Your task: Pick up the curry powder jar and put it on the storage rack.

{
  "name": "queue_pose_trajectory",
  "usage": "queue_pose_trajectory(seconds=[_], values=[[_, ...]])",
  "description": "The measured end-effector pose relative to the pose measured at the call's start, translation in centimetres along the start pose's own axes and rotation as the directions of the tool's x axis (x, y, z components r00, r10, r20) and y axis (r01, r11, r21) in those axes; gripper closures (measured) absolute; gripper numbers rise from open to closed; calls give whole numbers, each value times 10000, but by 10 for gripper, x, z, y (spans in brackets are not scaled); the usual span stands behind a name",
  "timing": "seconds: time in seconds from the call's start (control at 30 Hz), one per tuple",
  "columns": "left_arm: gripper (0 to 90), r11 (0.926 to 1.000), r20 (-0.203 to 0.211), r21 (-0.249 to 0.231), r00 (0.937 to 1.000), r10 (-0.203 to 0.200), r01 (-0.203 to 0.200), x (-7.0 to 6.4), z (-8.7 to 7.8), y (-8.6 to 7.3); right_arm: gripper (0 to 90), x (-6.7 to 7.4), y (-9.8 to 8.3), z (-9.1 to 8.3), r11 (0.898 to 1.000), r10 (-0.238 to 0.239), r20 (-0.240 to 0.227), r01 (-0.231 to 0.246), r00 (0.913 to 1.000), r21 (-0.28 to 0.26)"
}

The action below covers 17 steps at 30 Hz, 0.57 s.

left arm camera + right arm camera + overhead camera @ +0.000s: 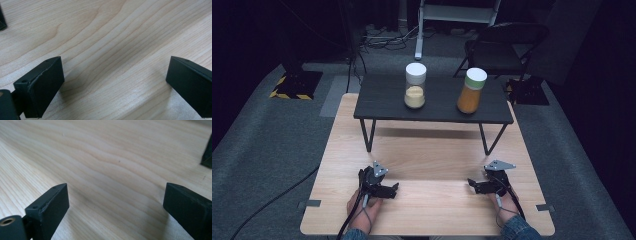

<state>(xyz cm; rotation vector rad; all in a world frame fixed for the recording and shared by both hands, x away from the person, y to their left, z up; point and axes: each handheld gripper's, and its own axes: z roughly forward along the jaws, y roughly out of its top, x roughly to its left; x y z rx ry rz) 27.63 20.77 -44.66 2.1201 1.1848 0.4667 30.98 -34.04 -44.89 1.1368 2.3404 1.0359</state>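
Black folding metal chair [504, 50] on grey carpet floor [272, 135] behind desk; black cables [382, 37] beside white stand base [419, 45]; yellow-black striped floor plate [294, 85] far left.

The high view looks forward and down from above the near edge of the table [427, 155], far enough back to take in the floor and a chair [502, 47] at upper right of the frame. Each gripper view sits low, close over the wood, looking along its own jaws. All three share the tabletop's pale grain.
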Motion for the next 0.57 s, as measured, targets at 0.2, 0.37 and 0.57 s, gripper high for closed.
queue_pose_trajectory(seconds=[0.2,0.37,0.57], values=[[15,10000,-4,-10,10000,38,-38,0,0,0,39,5,3,2,9994,-281,81,280,9996,179],[15,10000,-10,1,10000,43,-43,0,0,0,37,6,3,2,9995,-265,104,264,9996,187],[15,10000,-8,-5,10000,28,-28,0,0,0,35,5,3,2,9994,-277,84,276,9996,191]])
